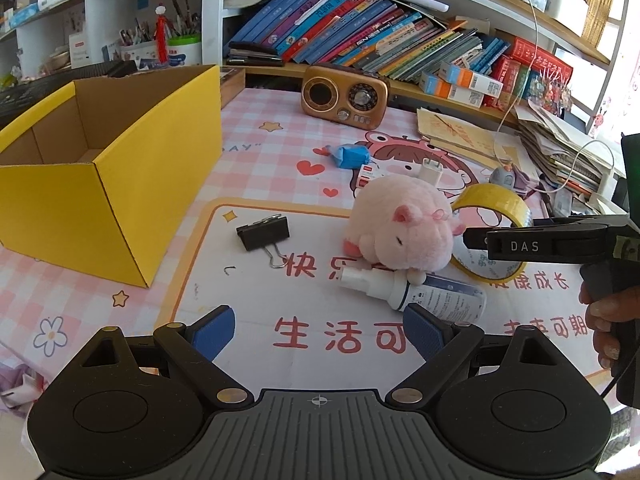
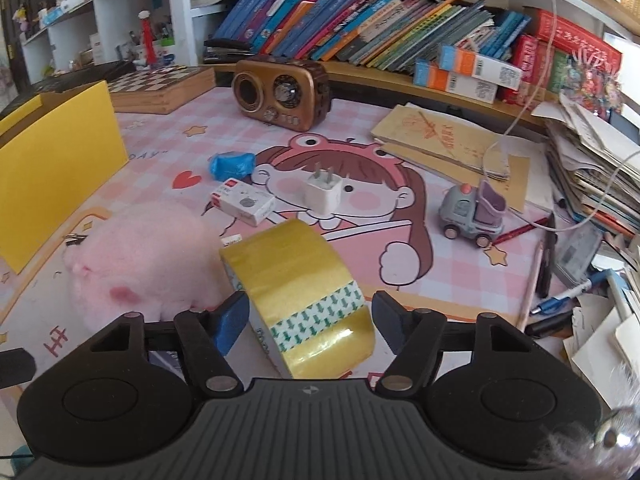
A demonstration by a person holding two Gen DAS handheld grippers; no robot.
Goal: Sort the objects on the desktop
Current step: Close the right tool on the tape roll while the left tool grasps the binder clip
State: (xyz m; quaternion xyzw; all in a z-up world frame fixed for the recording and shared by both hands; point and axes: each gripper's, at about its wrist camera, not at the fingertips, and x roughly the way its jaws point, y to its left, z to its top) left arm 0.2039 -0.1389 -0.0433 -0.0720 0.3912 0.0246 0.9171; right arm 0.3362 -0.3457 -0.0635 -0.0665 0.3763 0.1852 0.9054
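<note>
Yellow tape roll stands on its edge on the pink desk mat, just beside the plush pig; its bore axis runs level, roughly across the right gripper. The right jaws straddle the roll, and contact of the pads cannot be confirmed. Left gripper is spread wide and empty, near the spray bottle, which lies flat with its nozzle toward the yellow box.
</note>
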